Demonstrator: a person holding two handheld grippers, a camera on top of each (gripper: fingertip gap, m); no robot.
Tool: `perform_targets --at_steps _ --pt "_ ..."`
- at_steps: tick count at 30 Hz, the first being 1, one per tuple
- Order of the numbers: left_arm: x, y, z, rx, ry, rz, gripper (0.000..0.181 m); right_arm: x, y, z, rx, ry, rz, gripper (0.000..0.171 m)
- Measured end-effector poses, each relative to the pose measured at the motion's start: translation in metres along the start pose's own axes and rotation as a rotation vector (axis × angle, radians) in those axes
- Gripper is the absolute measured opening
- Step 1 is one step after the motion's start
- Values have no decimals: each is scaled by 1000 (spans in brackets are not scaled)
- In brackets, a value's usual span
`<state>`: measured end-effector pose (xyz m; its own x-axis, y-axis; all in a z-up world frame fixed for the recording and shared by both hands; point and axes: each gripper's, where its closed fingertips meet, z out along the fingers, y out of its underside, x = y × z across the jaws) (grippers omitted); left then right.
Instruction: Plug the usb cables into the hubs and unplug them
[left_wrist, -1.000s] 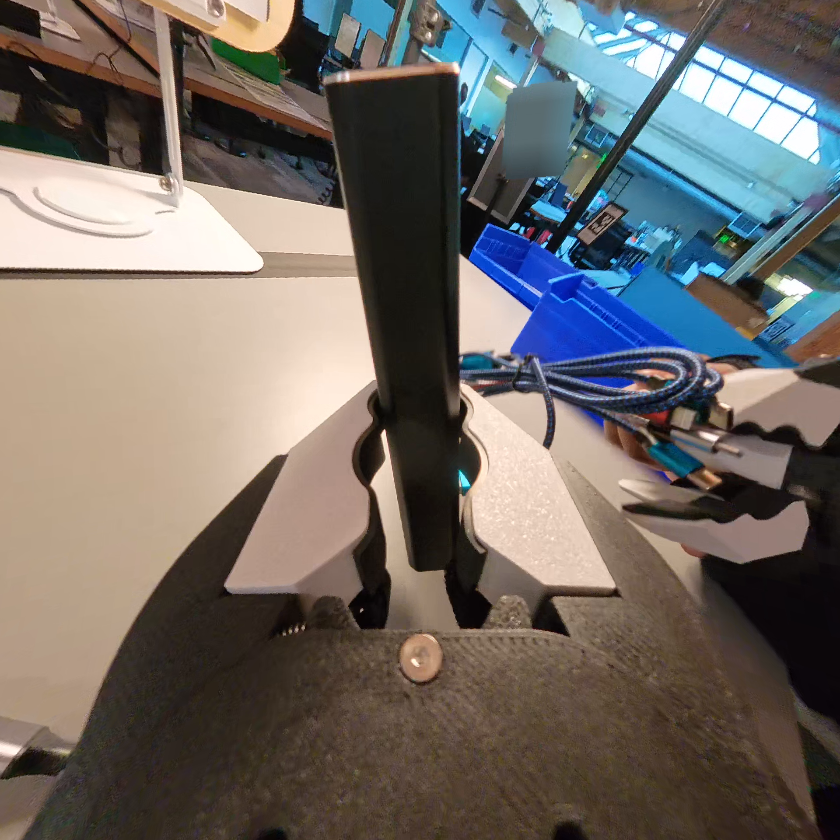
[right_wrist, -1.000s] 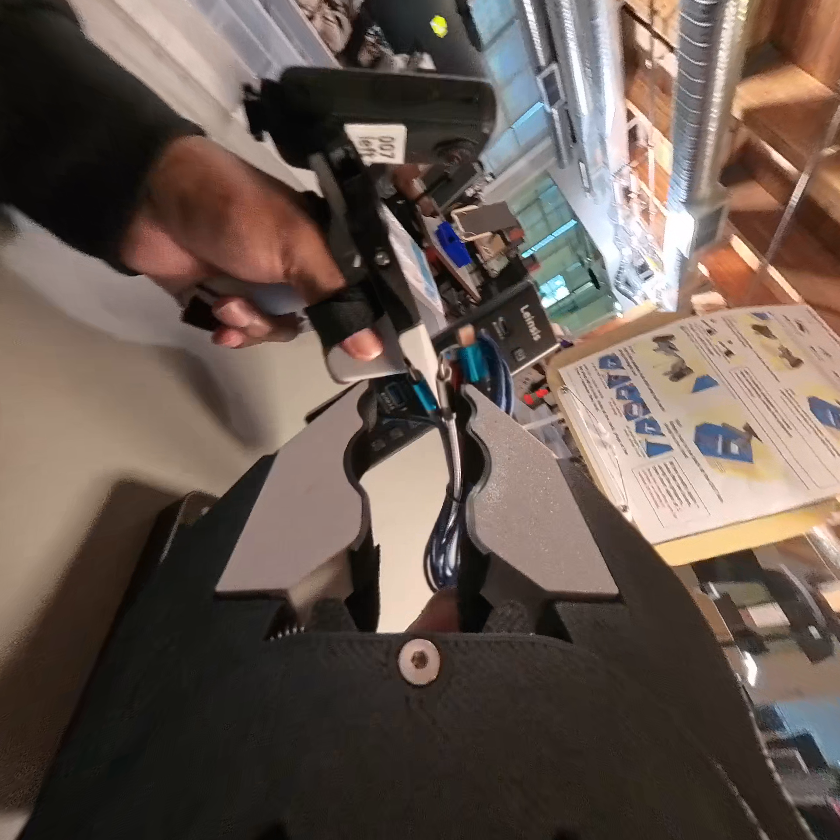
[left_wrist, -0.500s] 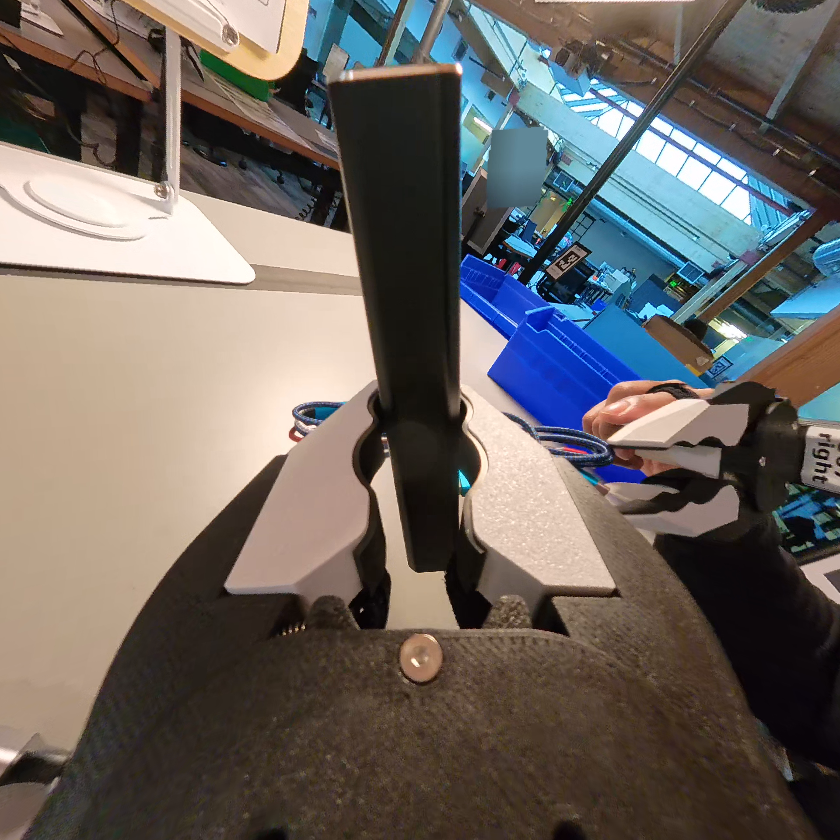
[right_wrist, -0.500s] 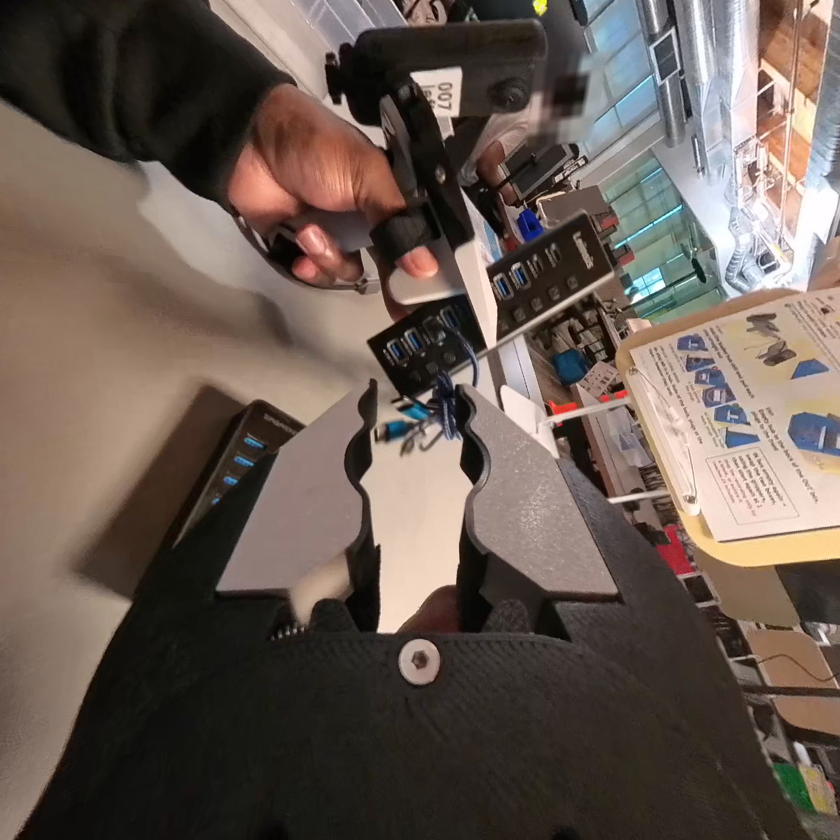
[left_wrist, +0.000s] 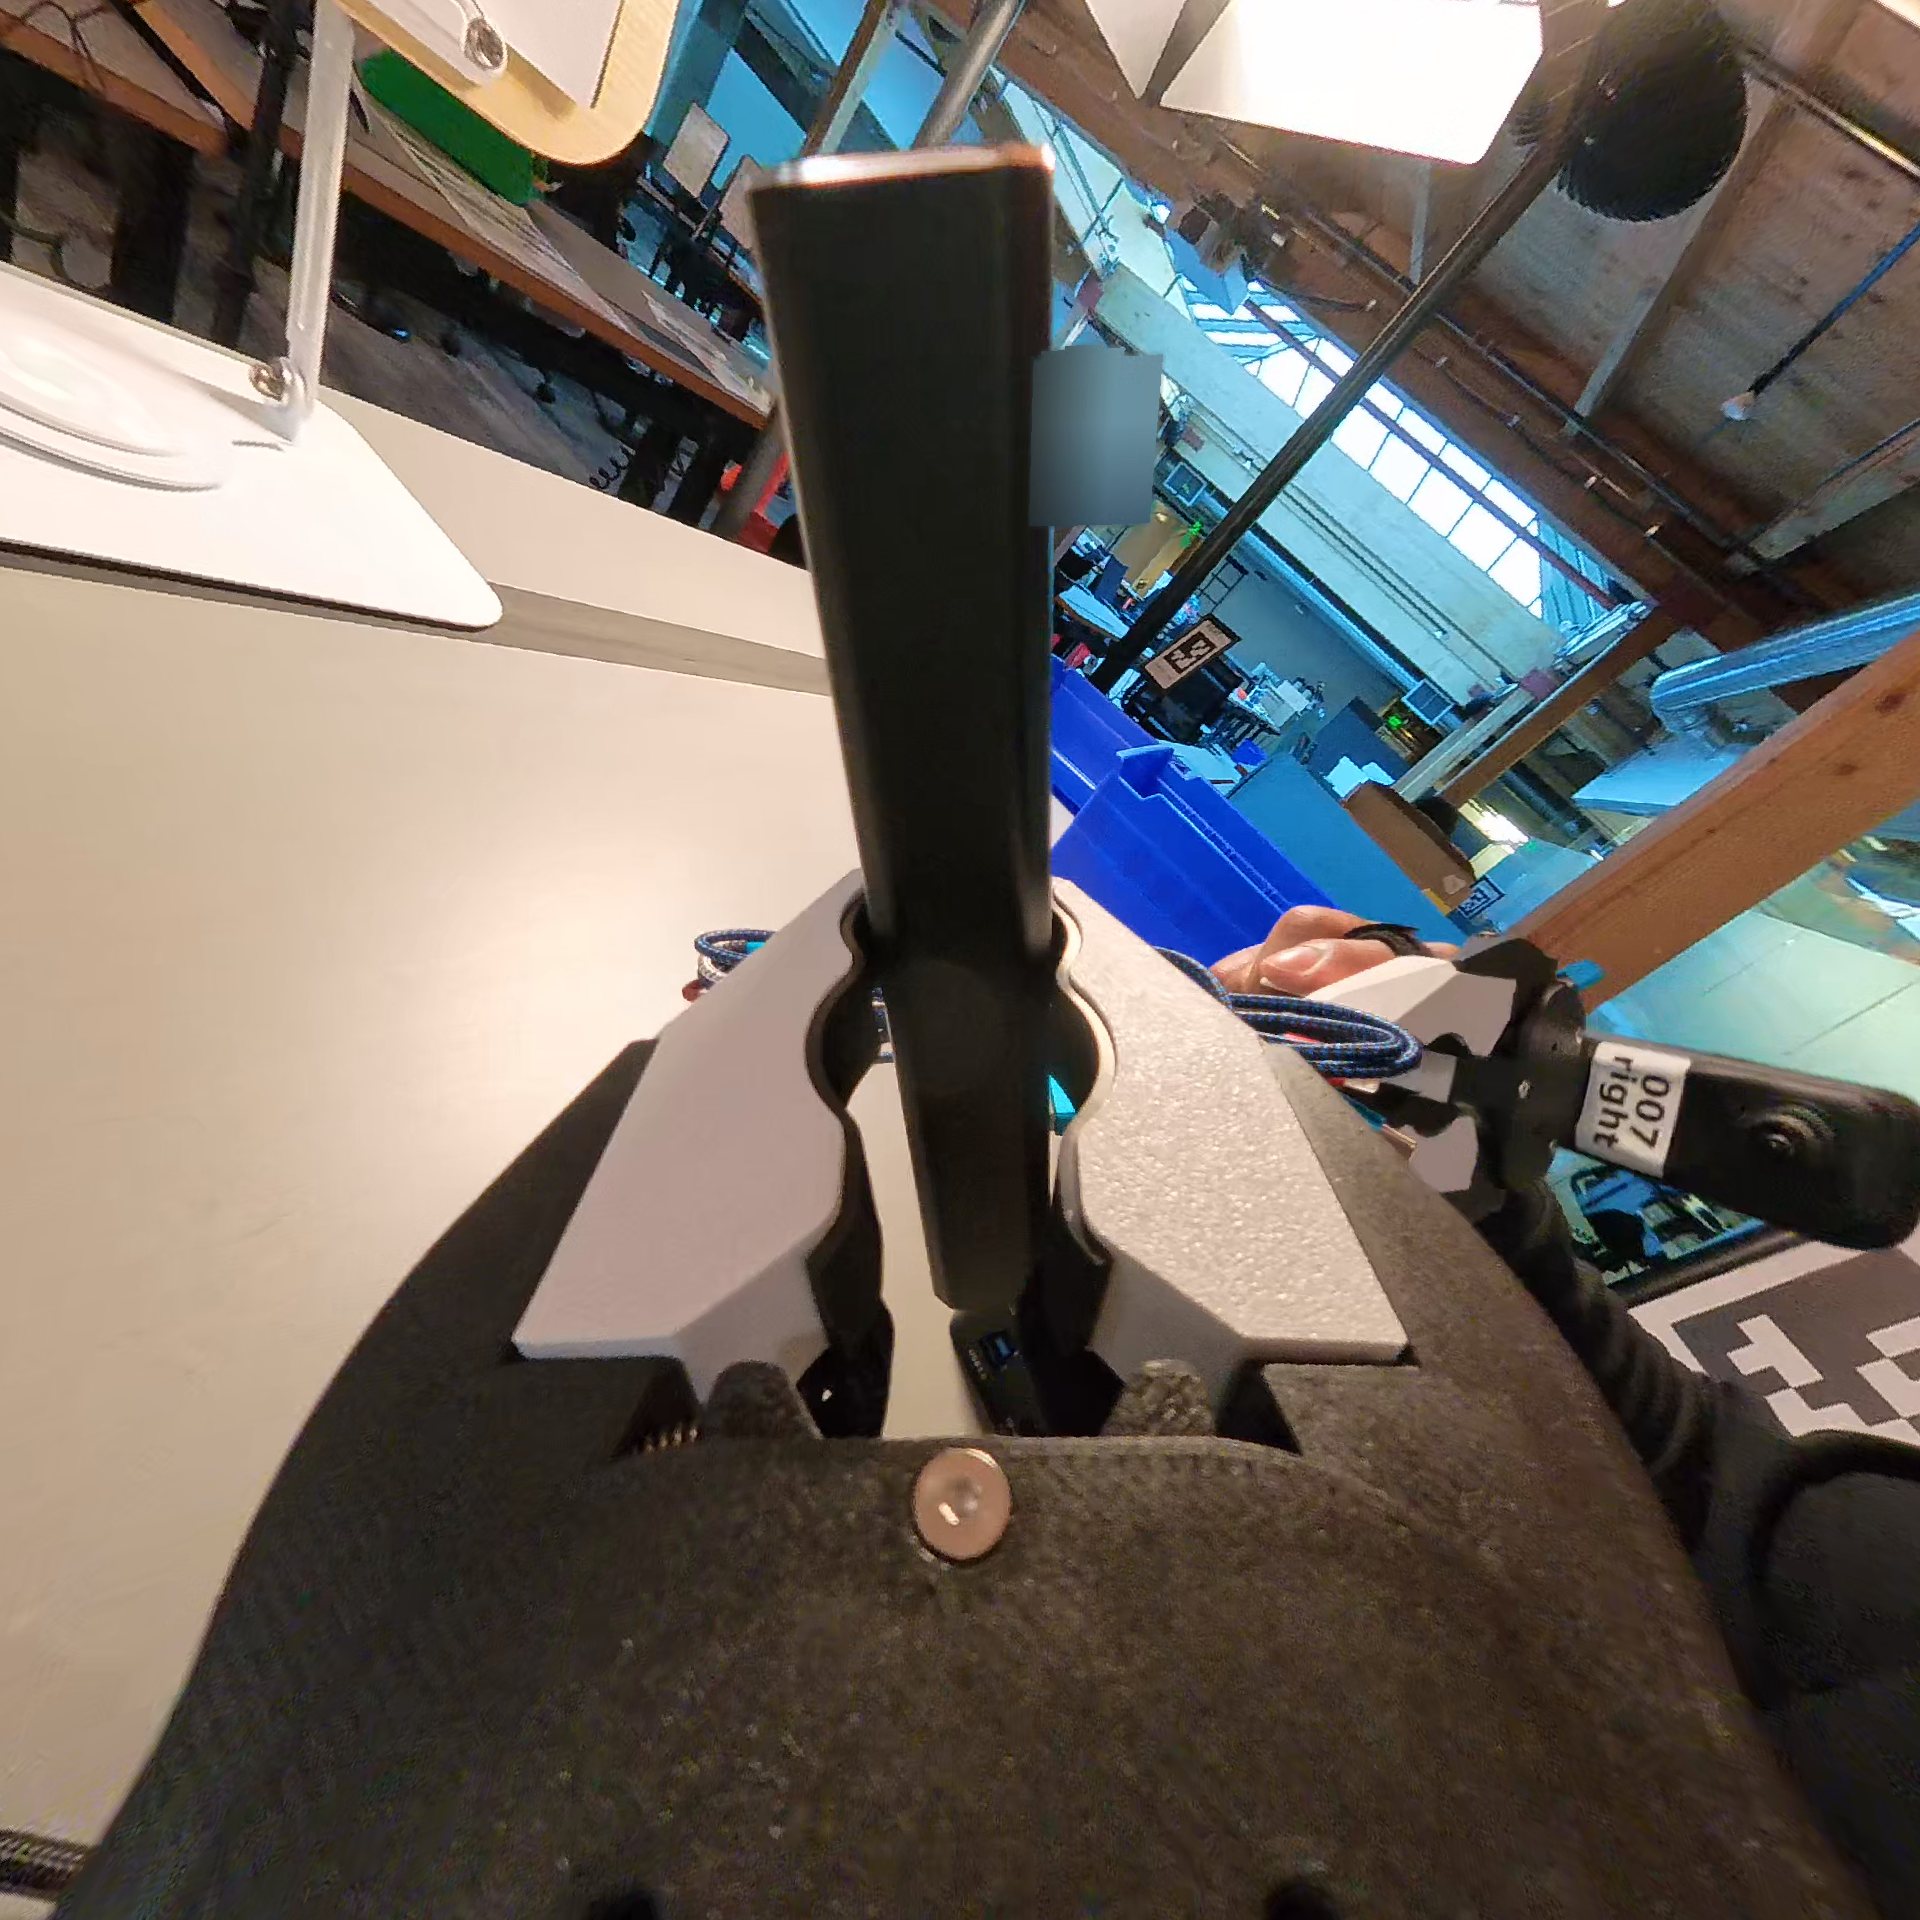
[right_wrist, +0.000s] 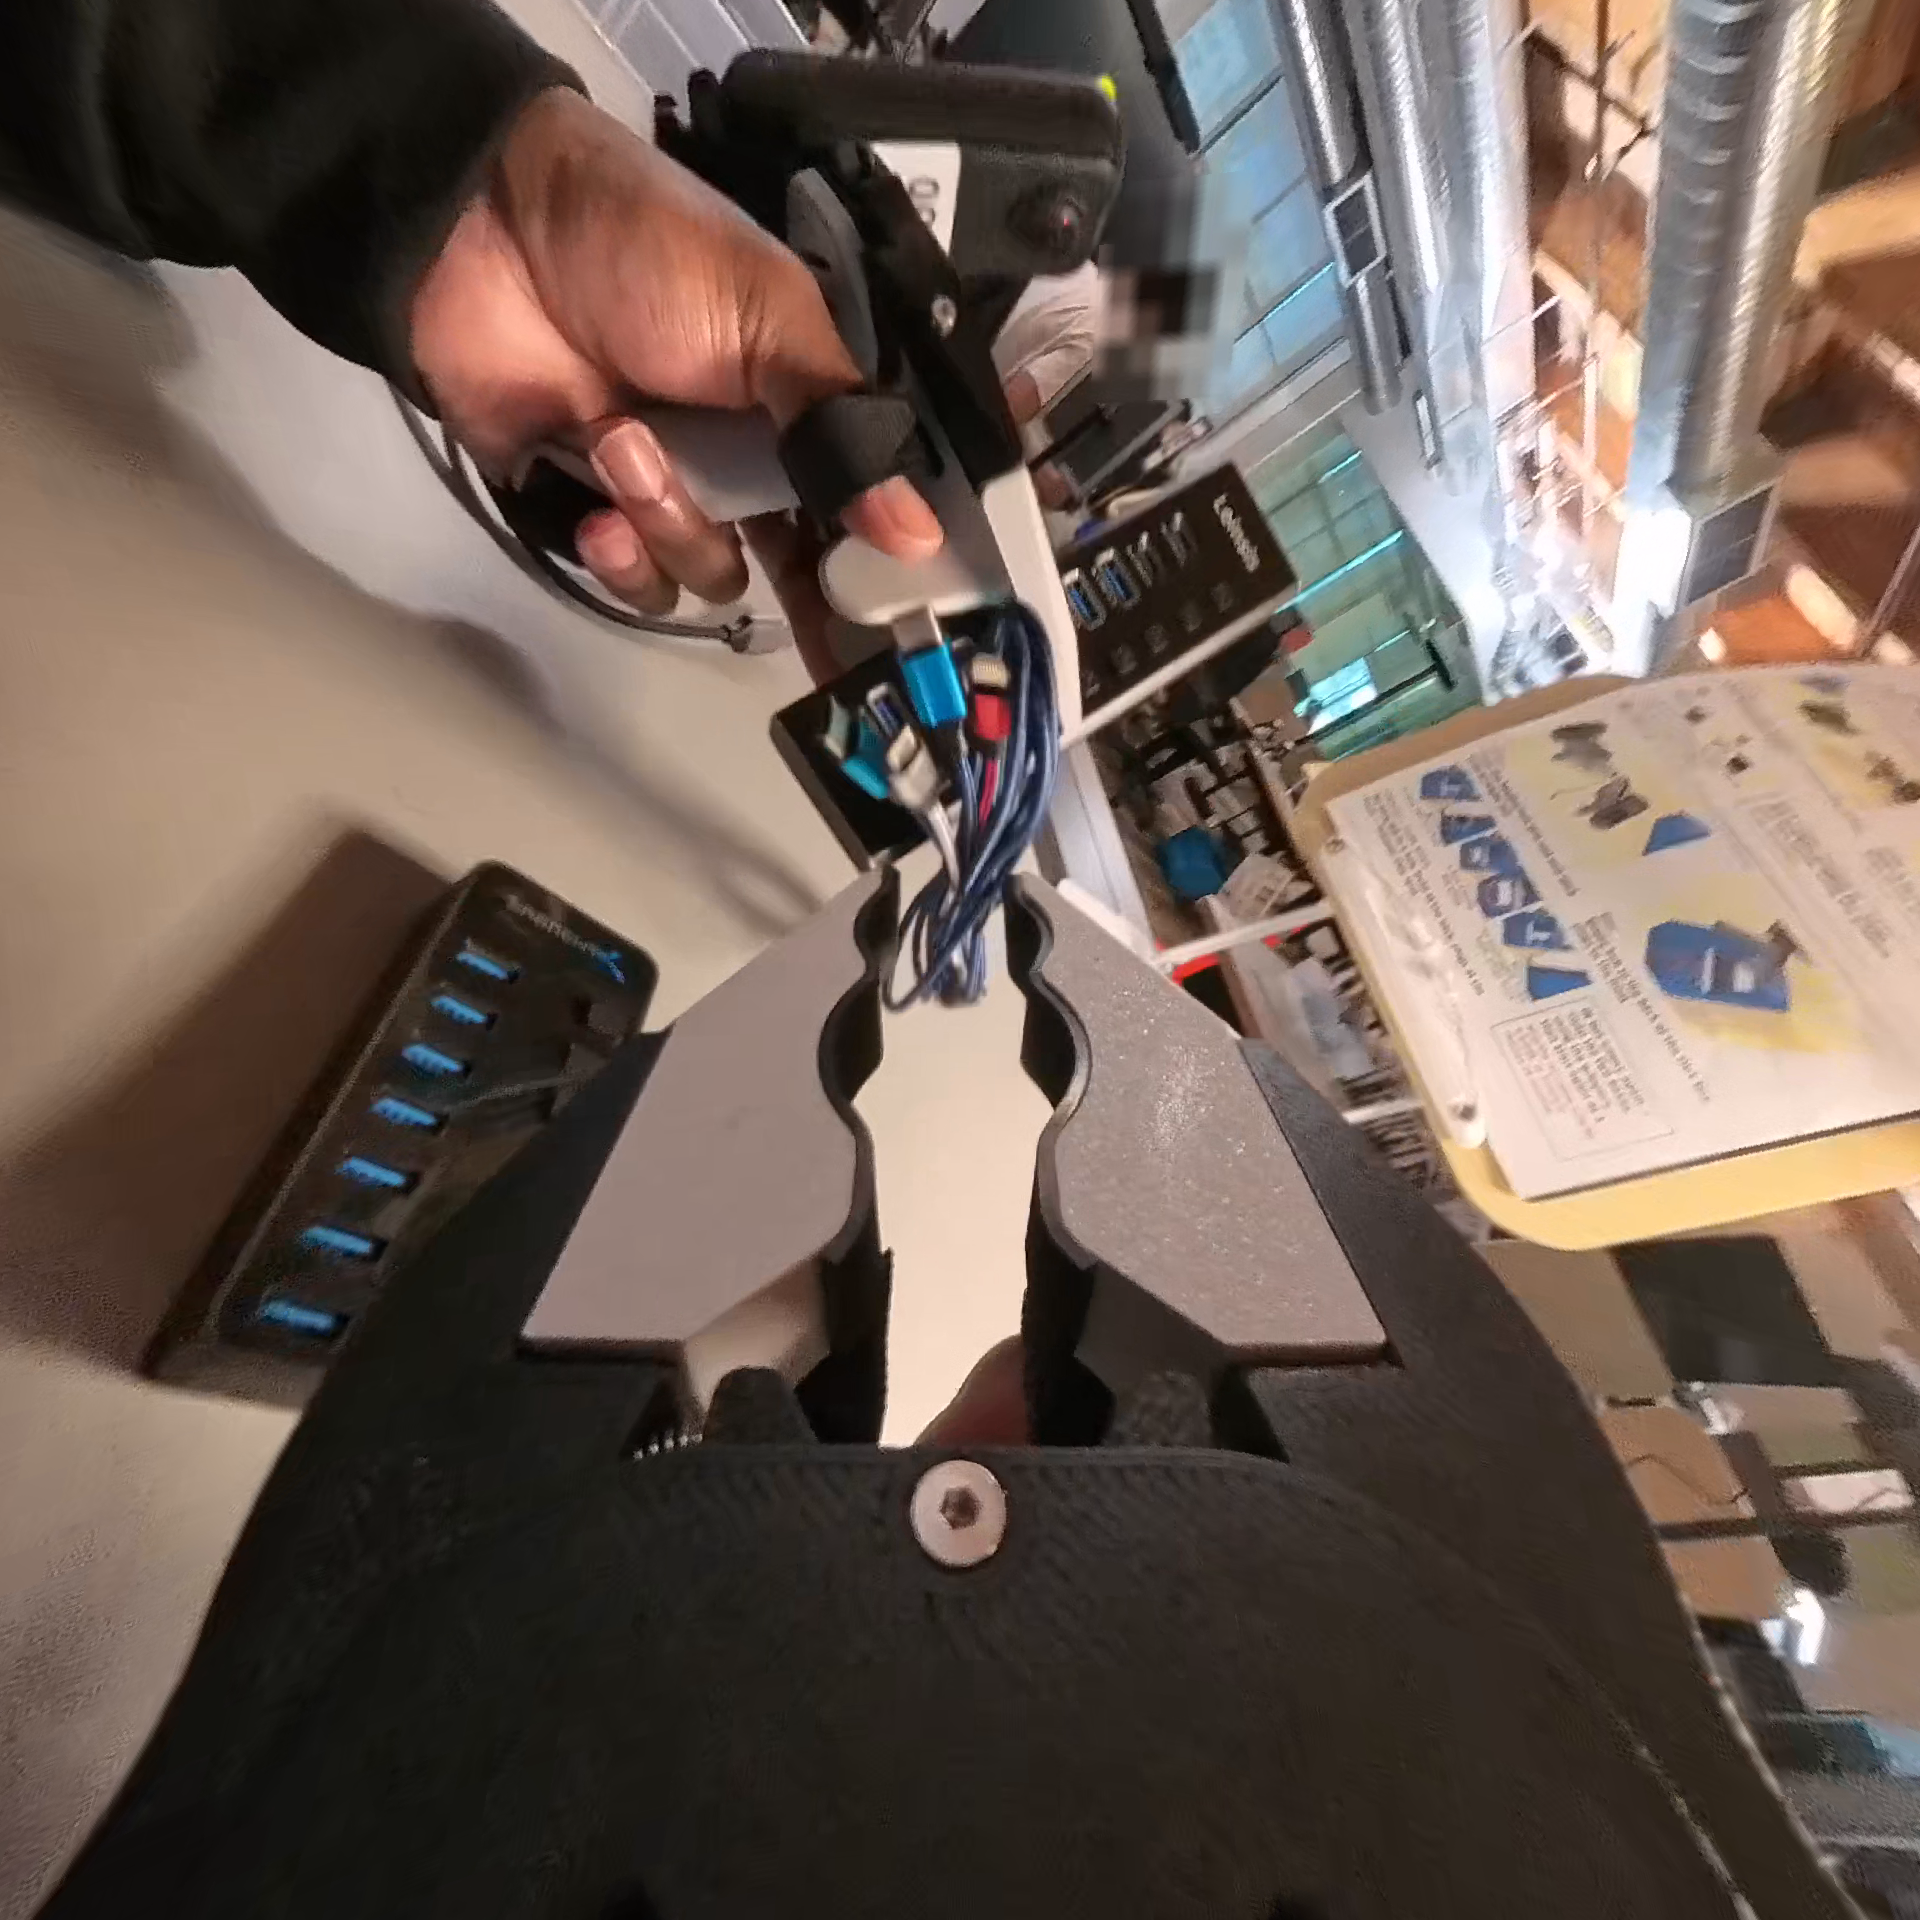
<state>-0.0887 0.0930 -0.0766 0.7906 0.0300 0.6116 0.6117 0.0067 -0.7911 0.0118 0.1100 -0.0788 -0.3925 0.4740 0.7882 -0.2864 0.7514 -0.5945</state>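
On the grey table (right_wrist: 187, 727), a second black hub (right_wrist: 395, 1122) lies flat at left. The left gripper (left_wrist: 956, 935) is clamped on a black hub (left_wrist: 914, 520) held upright. To its right, the right gripper (right_wrist: 945, 894) stands released, its fingers spread around a bundle of blue cables (right_wrist: 987, 831) without pinching it

right gripper (right_wrist: 951, 899) now parted, cable bundle (right_wrist: 977, 831) released beyond fingertips; second hub (right_wrist: 416, 1101) newly visible
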Motion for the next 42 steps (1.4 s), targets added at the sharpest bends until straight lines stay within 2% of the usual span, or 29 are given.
perform_targets --at_steps 10,17,28,33,42 --pt "4 12 6 -37 6 3 28 -14 -26 25 51 39 -110 16" --pt "10 17 9 -66 28 15 28 -10 -24 24 68 4 7 24" --pt "17 20 11 -88 45 57 28 4 -28 6 206 -69 307 23" --pt "16 19 10 -83 39 56 28 3 -22 3 182 -92 309 25" --pt "11 13 8 -56 8 60 28 -14 -35 -3 184 -224 325 23"
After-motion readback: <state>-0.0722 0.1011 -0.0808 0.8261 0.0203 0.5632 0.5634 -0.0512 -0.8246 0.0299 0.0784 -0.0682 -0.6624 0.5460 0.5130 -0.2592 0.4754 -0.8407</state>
